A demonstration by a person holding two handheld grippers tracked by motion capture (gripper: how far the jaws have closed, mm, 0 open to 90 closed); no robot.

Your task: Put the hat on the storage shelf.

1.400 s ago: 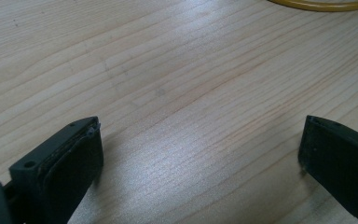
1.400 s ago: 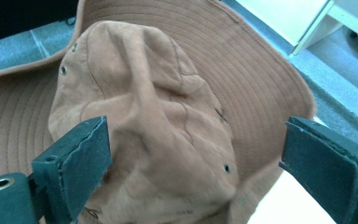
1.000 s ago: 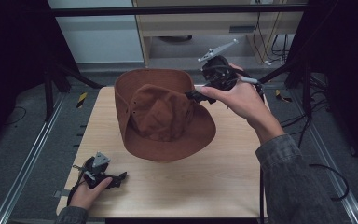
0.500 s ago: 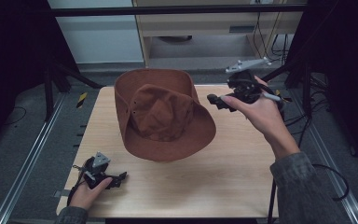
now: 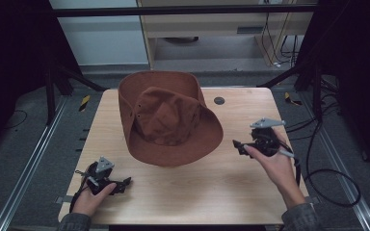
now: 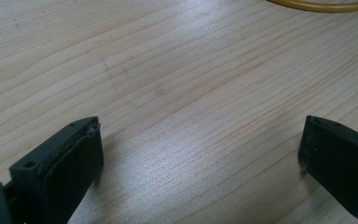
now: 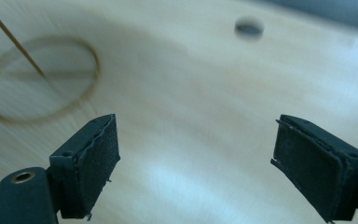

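Brown hat (image 5: 168, 120) lies released mid-tabletop; right gripper (image 5: 238, 146), jaws apart, has dropped toward the right edge; left gripper (image 5: 125, 182) likewise apart.

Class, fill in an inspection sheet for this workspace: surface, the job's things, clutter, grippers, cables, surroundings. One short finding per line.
Surface: pale wooden table, with a small dark round hole near its far edge.
Job's things: brown brimmed hat lying on the table's far middle, touched by neither gripper.
Clutter: nothing seen on the table besides the hat.
Grippers: left gripper low at the near left corner, jaws wide apart, nothing between them; right gripper to the right of the hat, jaws wide apart, nothing between them.
Cables: black cable trailing from the right gripper off the table's right side.
Surroundings: grey floor, metal rail at left, cabinet behind, dark curtains at both sides.
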